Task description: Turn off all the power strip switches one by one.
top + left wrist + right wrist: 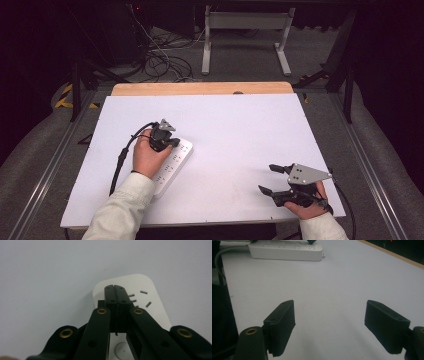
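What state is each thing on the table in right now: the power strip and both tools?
Power strip: lying flat on the white tabletop, sockets up, nothing plugged into the sockets in view.
Left tool: shut, jaws pressed together, tips over the strip's top face; contact cannot be told.
Right tool: open, jaws wide apart, nothing between them, off to the side of the strip.

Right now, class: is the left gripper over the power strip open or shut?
Shut. In the left gripper view the left gripper has its two jaws pressed flat together, nothing between them, tips over the end of the power strip.
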`<state>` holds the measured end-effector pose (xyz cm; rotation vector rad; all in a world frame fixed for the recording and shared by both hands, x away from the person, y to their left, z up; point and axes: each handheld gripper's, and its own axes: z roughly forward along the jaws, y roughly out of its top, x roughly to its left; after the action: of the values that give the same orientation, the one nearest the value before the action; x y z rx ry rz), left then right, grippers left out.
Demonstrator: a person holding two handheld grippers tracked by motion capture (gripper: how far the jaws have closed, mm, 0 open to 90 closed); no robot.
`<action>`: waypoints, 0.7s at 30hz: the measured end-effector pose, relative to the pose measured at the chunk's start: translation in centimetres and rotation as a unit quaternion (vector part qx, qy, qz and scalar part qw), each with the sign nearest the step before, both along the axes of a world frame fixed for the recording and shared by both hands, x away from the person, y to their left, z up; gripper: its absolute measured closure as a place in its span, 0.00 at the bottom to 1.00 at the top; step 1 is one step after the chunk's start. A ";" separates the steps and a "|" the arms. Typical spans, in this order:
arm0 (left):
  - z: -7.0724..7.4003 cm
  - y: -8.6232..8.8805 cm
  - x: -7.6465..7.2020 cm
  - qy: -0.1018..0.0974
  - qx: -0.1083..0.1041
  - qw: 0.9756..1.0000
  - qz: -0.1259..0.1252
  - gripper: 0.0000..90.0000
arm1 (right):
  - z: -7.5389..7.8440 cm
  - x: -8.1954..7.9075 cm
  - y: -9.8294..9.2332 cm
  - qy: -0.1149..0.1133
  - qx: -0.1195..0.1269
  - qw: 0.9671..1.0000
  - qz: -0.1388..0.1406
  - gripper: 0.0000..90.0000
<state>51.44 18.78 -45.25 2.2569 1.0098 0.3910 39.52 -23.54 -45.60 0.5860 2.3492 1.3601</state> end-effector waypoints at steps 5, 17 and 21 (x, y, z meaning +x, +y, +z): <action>0.0 0.0 -0.1 -0.001 -0.001 1.000 0.000 1.00 | 0.0 0.0 0.0 0.000 0.001 1.000 0.000 0.27; -0.1 -0.1 0.0 -0.001 0.002 1.000 0.000 1.00 | 0.0 -0.1 0.1 0.001 0.000 1.000 0.000 0.27; -0.1 -0.2 0.0 0.004 0.001 1.000 -0.003 1.00 | 0.0 -0.1 0.1 0.001 -0.001 1.000 0.001 0.27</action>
<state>51.44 18.60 -45.34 2.2636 1.0064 0.3814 39.42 -23.46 -45.58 0.5835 2.3527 1.3588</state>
